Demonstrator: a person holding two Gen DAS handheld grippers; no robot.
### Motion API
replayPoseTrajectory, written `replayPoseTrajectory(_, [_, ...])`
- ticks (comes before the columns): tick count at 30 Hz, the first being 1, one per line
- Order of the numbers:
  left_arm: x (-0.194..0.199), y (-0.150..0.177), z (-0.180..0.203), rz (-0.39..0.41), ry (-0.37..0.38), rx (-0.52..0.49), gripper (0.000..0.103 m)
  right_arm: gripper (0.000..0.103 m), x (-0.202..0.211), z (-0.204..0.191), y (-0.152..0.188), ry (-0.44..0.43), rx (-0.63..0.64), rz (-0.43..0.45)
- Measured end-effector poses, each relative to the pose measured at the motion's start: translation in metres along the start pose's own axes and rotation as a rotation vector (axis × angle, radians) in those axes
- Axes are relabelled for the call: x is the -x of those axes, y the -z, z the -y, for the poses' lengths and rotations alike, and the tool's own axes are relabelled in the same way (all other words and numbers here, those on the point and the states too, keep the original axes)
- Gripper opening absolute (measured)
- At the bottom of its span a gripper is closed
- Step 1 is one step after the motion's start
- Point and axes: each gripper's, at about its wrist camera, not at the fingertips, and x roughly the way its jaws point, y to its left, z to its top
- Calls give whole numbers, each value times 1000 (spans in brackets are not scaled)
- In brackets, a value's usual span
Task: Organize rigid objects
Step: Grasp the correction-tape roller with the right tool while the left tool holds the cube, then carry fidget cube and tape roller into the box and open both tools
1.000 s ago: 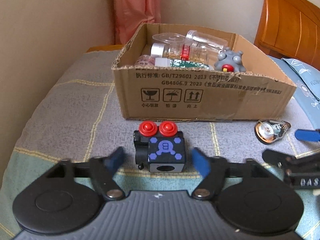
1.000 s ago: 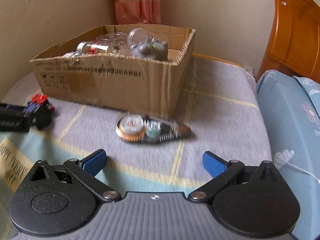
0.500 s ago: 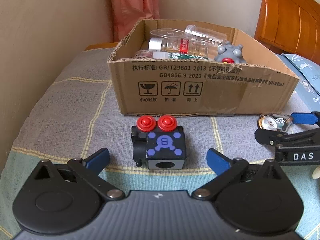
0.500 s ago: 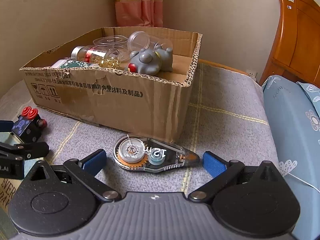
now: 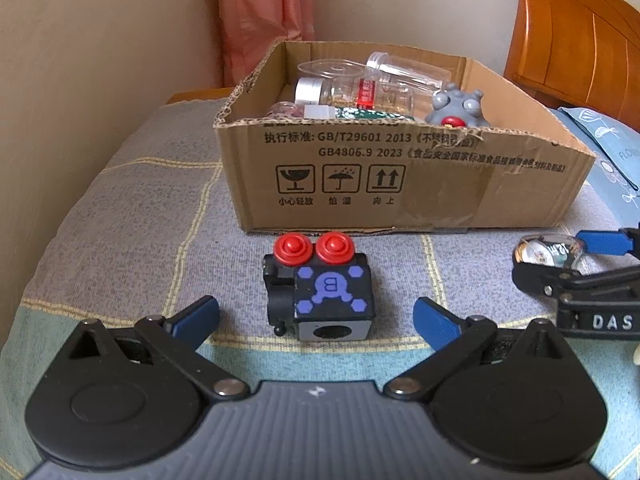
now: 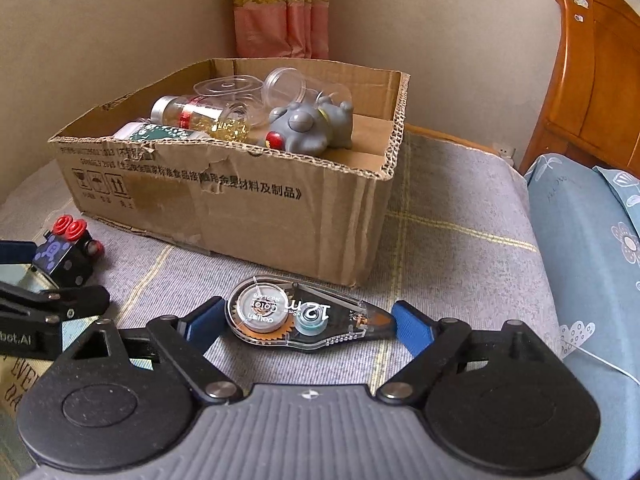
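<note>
While both tools point down at the bed (image 5: 120, 208), the left gripper (image 5: 316, 314) stands with its jaws wide apart, having just opened, and the black toy cube (image 5: 324, 296) sits between them with bed cover showing on either side of it. Neither blue pad touches it. Its two red knobs (image 5: 312, 246) lie on the far side, away from the jaws, and a round hole in its grey face looks back toward them.

Over on the other side, the right gripper (image 6: 308, 320) has its jaws around the correction tape dispenser (image 6: 304, 316), which lies flat on the bed cover between them, its pointed end toward the right-hand pad. These jaws have just been closing. The left-hand pad sits right at the rounded end and the right-hand pad right at the tip; whether either already presses on it cannot be told.

Beyond both sets of jaws stands the open cardboard box (image 6: 280, 216), holding clear jars (image 6: 284, 88), a bottle with a silver cap (image 6: 188, 110) and a grey toy figure (image 6: 308, 128). To the right of the right jaws lies a blue flowered pillow (image 6: 592, 248), with a wooden headboard (image 6: 596, 80) behind it.
</note>
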Motion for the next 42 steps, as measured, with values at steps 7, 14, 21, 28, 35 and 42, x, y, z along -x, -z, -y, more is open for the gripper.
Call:
replayPoseTrajectory(7, [-2,-3,-7,2,-2,37,102,92,11,-3,11,-23,10,-5])
replayPoseTrajectory(14, [-3,-9,-4,9,-40,62,83,93,13,-2,14,-33,16,5])
replayPoseTrajectory(21, [0,-10,-2,16,-33,38,62,93,12,-1,13,-40,26,3])
replayPoseTrajectory(28, [3,-12,-1,7,-2,6,52,92,13,-3,13,-38,26,-1])
replayPoseTrajectory(35, [13,-15,0,-3,40,-75,52,92,25,-6,17,-53,59,-11])
replayPoseTrajectory(42, [42,-31,-2,-13,127,-191,52,92,56,-5,9,-110,95,13])
